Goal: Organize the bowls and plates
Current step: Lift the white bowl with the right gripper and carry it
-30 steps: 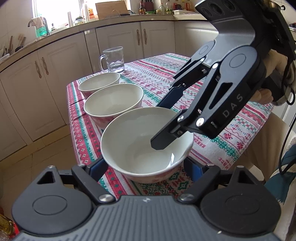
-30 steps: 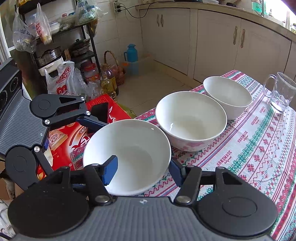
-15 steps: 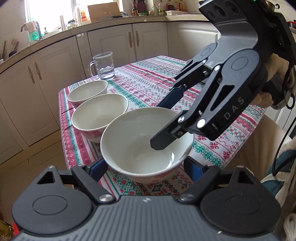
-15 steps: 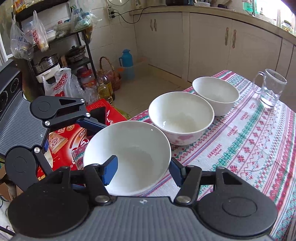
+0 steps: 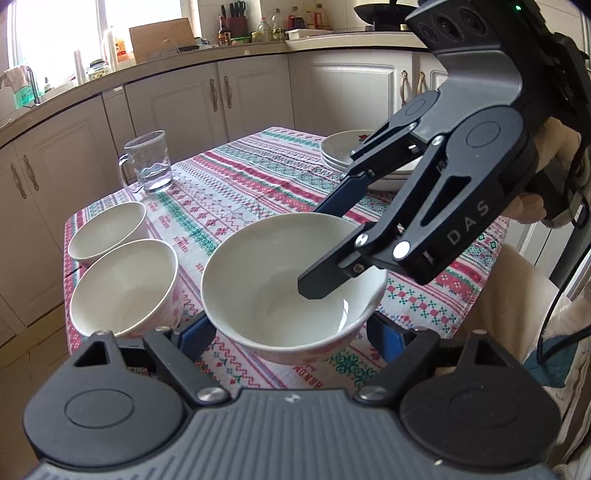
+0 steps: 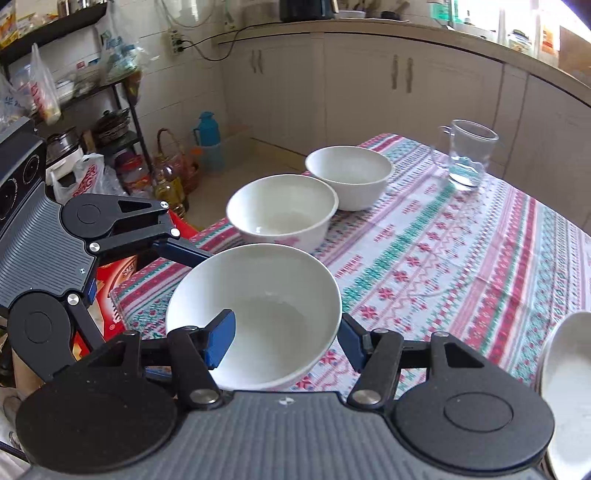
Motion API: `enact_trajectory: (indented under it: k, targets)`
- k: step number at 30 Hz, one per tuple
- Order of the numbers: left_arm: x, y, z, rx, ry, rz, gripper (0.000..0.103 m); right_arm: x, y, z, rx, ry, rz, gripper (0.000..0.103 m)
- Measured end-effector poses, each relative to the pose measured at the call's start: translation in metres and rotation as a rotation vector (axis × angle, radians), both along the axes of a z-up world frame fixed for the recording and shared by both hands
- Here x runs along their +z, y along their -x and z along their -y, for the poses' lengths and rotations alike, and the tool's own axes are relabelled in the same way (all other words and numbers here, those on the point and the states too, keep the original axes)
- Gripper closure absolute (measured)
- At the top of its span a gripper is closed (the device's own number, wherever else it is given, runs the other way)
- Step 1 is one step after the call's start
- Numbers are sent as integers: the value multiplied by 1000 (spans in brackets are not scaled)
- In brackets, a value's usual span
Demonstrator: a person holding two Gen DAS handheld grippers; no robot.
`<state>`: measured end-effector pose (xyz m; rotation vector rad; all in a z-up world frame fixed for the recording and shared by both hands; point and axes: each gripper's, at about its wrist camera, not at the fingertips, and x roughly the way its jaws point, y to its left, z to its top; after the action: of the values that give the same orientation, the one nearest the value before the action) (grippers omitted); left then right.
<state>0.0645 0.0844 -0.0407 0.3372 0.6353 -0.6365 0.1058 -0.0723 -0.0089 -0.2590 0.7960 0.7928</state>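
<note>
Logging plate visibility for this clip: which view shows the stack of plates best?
The left wrist view: the stack of plates sits at the table's far side, partly hidden behind the right claw. The right wrist view catches only a blurred edge at the frame's right border.

Bright daylight enters from a window (image 5: 55, 33) at eleven o'clock, blown out white. Fisheye bending curves the cabinets (image 5: 229, 99) toward the edges; corners darken, and the focus is sharp.

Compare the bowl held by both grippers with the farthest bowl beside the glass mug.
The held bowl is gripped by the left gripper and right gripper; the far bowl sits free on the tablecloth. The held bowl shows pink patterning; the far one looks plain. Both are white and empty.
</note>
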Motion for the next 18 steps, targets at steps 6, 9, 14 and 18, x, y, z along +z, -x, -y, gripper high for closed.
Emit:
enact_trajectory:
  k: [6, 9, 14, 18]
  targets:
    - [-2, -14, 19, -45, 4, -1, 15, -1, -5, 23, -57, 6, 9, 36]
    - [-4, -21, 28, -58, 2, -7, 15, -2, -9, 32, -80, 4, 5, 36]
    - [-8, -29, 37, -76, -3, -16, 15, -7, -14, 42, -108, 9, 0, 36]
    - [-10, -33, 43, -83, -8, -22, 15, -10, -19, 48, -124, 5, -10, 36]
